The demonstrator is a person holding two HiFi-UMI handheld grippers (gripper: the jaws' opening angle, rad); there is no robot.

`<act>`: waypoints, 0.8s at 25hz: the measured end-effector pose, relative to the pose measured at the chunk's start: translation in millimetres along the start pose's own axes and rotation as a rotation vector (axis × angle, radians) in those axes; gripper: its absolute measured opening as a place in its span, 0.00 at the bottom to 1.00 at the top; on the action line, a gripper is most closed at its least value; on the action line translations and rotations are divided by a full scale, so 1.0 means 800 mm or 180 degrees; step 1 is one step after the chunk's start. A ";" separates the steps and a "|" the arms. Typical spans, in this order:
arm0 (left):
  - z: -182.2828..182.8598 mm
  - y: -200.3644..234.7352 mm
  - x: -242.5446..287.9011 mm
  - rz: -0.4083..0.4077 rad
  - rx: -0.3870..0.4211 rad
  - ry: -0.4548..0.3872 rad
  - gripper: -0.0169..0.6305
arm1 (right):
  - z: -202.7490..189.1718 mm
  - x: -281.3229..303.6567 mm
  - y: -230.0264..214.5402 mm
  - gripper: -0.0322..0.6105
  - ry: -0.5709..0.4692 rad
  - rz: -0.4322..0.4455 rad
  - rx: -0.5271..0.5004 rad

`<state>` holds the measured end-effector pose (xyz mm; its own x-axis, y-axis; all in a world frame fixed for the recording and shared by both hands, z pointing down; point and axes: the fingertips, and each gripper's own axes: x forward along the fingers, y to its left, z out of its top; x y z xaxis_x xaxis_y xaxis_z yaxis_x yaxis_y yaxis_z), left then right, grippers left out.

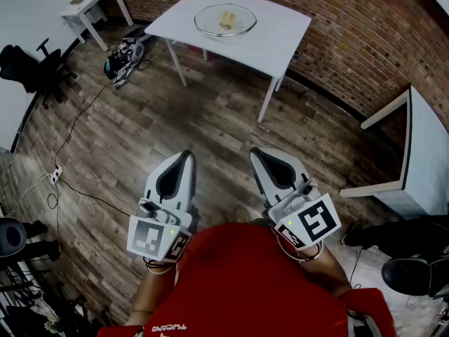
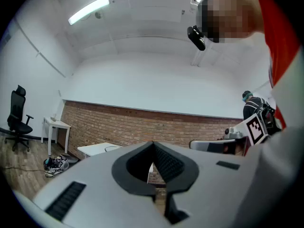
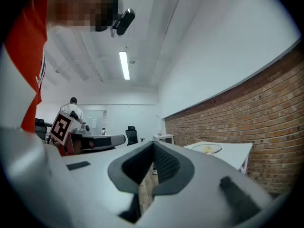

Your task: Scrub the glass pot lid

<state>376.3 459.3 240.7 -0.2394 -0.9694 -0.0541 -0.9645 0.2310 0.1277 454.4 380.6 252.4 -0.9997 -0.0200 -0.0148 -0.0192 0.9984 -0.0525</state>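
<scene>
The glass pot lid point(image 1: 225, 20) lies on the white table point(image 1: 280, 37) far ahead, with a yellowish piece, perhaps a sponge point(image 1: 226, 20), on it. From the right gripper view the lid point(image 3: 209, 149) shows small at the right. My left gripper point(image 1: 186, 154) and right gripper point(image 1: 255, 151) are held level over the wood floor close to the person's red shirt, well short of the table. Both are shut with nothing between the jaws. The left gripper point(image 2: 153, 144) and right gripper point(image 3: 153, 143) each show their tips meeting.
A small white side table point(image 1: 92, 2) stands at the far left, with a heap of bags and cables point(image 1: 126, 53) beside it. A black office chair point(image 1: 28, 67) is at the left and another white table point(image 1: 421, 160) at the right. A brick wall point(image 1: 365, 34) runs behind.
</scene>
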 end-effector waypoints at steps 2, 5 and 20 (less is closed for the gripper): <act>-0.002 0.001 0.004 0.0003 -0.0003 0.0005 0.05 | -0.003 0.002 -0.003 0.10 0.0008 0.0003 0.0000; -0.002 0.003 0.010 0.0003 -0.0006 -0.0002 0.05 | -0.004 0.004 -0.008 0.10 0.0016 -0.0001 -0.0002; 0.003 0.009 0.058 0.0018 -0.0019 -0.0045 0.05 | 0.004 0.014 -0.058 0.10 -0.0075 -0.0070 0.0141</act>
<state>358.1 416.2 236.6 -0.2464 -0.9668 -0.0673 -0.9625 0.2360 0.1339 444.1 333.6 251.8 -0.9984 -0.0436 -0.0367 -0.0398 0.9945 -0.0972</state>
